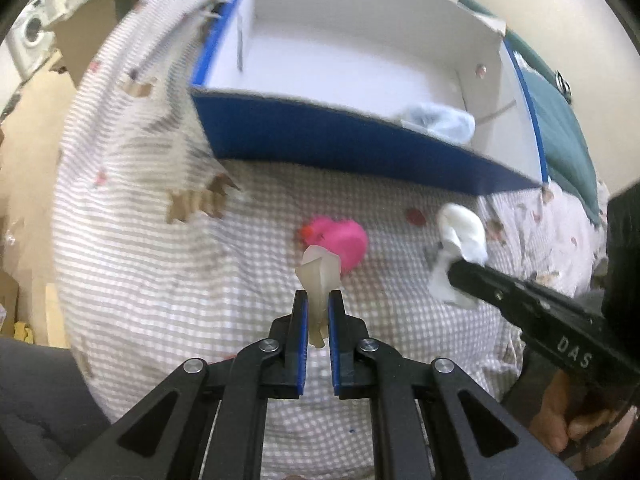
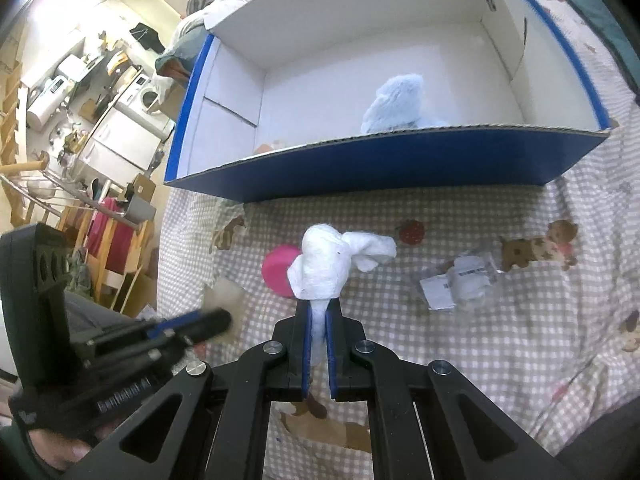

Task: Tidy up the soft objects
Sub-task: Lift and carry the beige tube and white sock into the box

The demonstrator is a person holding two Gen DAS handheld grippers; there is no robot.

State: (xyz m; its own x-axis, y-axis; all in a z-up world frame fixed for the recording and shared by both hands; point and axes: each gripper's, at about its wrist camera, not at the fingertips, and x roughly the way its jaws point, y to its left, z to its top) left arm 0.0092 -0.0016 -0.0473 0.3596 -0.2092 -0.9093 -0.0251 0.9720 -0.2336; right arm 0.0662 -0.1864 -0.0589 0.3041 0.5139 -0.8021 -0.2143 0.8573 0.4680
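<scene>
My left gripper (image 1: 319,300) is shut on a small cream-coloured soft piece (image 1: 319,276) held above the checked bedspread. My right gripper (image 2: 319,312) is shut on a white knotted cloth (image 2: 328,264); it also shows at the right of the left wrist view (image 1: 460,240). A pink rubber duck (image 1: 340,240) lies on the bedspread just beyond both held items, also seen in the right wrist view (image 2: 276,272). A blue box with a white inside (image 2: 400,160) stands behind, holding a light blue fluffy item (image 2: 400,104).
A clear packet with a white label (image 2: 460,284) lies on the bedspread to the right. A teal cushion (image 1: 560,120) sits right of the box. The bed edge drops off at the left toward shelves and a washing machine (image 2: 136,104).
</scene>
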